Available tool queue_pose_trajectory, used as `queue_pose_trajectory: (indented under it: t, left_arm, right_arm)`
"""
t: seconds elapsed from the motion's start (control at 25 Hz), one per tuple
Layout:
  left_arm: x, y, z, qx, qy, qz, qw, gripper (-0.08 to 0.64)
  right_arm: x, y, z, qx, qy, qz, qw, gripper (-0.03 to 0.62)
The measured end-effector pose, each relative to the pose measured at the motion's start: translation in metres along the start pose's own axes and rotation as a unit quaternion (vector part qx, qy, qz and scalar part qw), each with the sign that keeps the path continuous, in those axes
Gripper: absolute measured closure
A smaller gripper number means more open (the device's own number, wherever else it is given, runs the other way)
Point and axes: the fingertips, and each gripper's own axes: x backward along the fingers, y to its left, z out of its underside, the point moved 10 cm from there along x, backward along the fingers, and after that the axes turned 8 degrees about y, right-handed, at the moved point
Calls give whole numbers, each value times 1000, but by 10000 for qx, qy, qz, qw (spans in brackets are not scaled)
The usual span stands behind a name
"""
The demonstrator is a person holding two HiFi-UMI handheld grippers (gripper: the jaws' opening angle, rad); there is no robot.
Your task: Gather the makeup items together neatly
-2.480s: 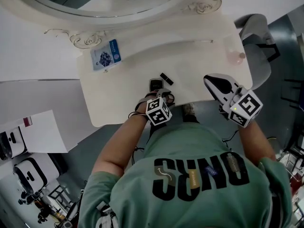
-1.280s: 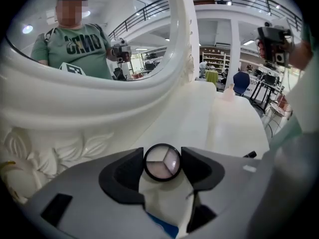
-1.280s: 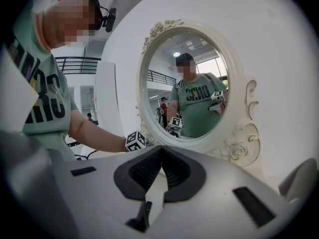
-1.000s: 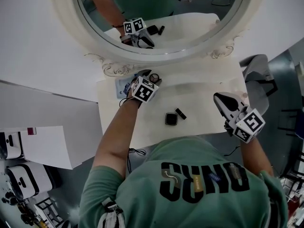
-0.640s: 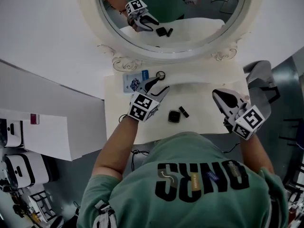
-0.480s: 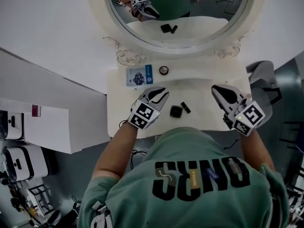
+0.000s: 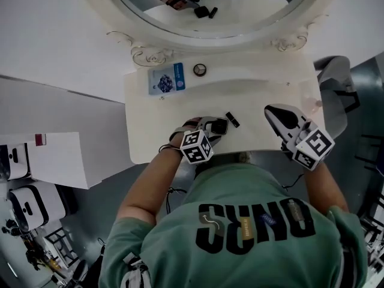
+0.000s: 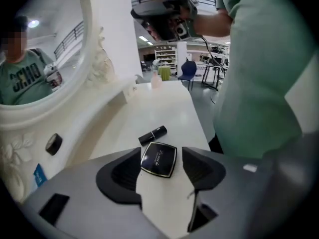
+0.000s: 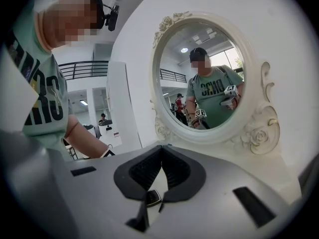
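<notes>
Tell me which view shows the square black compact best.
The left gripper view: the compact lies between the jaws of the left gripper, which have just been opening, its lid unobstructed. The head view shows it small, at that gripper's tips. The right gripper view shows at most a tiny dark square.

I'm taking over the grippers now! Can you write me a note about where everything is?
Left gripper: jaws have just been opening, apart around the black compact, not squeezing.
Right gripper: shut, empty.
Compact and lipstick lie together near the front edge of the table.
Round case and blue sachet sit back by the mirror.
Left to do: bring those two over.
</notes>
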Motion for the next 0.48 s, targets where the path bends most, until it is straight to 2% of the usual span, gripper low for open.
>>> queue_pose_trajectory:
  t: [0.12,0.2,0.32,0.48]
  left_arm:
    - [-28,6,-5,-494,366,315,9976,238]
    - [-41,12,-8,-680,452,453,9956,227]
    - [-58,17,-9,-788,652,693,9923,224]
    - [-67,20,-6,-699,799,991,9894,224]
  right_arm:
    - [7,-5,23,-239,118,109,9996,597]
    - [12,-9,36,-357,174,181,9990,597]
    - [21,-15,50,-487,221,271,9982,597]
    - [30,-19,58,-570,202,349,9976,597]
